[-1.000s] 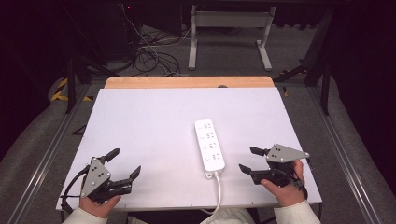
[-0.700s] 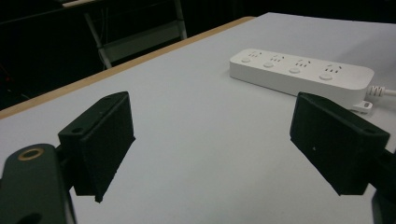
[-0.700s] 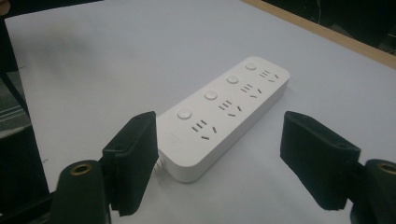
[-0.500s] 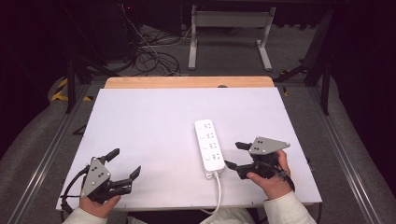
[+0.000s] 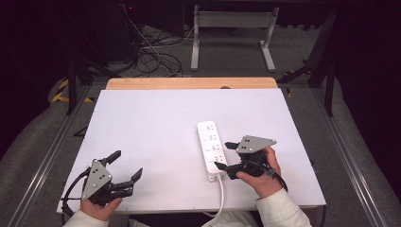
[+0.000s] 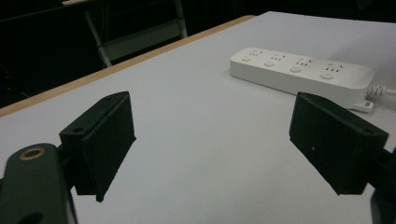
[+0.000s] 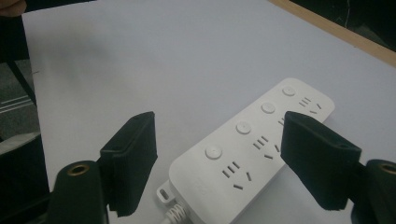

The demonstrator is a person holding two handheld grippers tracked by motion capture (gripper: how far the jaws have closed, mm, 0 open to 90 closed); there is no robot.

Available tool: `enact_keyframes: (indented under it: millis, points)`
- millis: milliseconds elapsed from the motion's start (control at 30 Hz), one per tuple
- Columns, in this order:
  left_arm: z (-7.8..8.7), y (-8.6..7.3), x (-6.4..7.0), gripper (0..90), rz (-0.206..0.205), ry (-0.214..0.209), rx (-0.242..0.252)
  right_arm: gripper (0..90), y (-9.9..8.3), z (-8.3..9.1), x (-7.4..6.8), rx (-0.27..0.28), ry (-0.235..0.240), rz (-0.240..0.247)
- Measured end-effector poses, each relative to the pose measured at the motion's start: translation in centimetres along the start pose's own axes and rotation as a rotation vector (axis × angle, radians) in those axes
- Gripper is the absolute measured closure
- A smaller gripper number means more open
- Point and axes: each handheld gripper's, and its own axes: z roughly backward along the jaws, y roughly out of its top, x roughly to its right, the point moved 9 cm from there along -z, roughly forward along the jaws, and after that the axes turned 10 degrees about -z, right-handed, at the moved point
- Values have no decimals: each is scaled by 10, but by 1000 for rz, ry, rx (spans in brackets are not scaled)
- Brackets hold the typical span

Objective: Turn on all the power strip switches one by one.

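- The table [image 5: 156,123] has a white top. A strip of light wood [image 5: 189,83] runs along its far edge.
- The floor [image 5: 227,59] is grey, and the room behind it is very dark.
- A pale metal stand [image 5: 231,35] with two legs sits on the floor past the table.
- A bunch of black cables [image 5: 153,59] lies tangled on the floor to the left of the stand.
- Yellow and black striped tape [image 5: 60,91] marks the floor on the left.
- Long metal rails [image 5: 42,161] run along both sides of the table.
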Motion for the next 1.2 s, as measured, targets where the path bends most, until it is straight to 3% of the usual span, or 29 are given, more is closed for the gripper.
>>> enact_keyframes:
  millis: [133,300,333,367,400,500,567,600,700,800,900,1033,1200]
  points:
    - [0,0,0,144,-1,1,0,207,3,-6,1,4,-20,-14]
    - [0,0,-1,144,-4,3,1,249,4,-7,1,5,-25,-26]
    - [0,0,0,144,-2,-1,0,336,5,-7,0,4,-25,-13]
    - [0,0,0,144,-4,-5,1,336,5,-7,0,4,-25,-13]
    - [0,0,1,144,-5,-11,3,391,4,-8,-2,-18,4,-20]
    - [0,1,2,144,-11,-9,1,462,6,-9,-3,-18,11,-17]
    - [0,0,1,144,-11,-6,-1,565,7,-10,-6,-20,27,-18]
    - [0,0,1,144,-9,-5,-1,661,8,-11,-6,-16,28,-28]
    - [0,0,1,144,-10,-3,0,749,8,-13,-7,-23,50,-57]
    - [0,0,1,144,-12,-2,0,900,8,-18,-6,-31,39,-37]
    - [0,0,1,144,-11,-1,0,900,7,-21,-5,-47,30,-39]
    - [0,0,1,144,-12,0,-1,900,0,-28,-6,-110,46,-43]
    - [0,0,1,144,-14,1,-2,900,-6,-39,0,-134,29,-49]
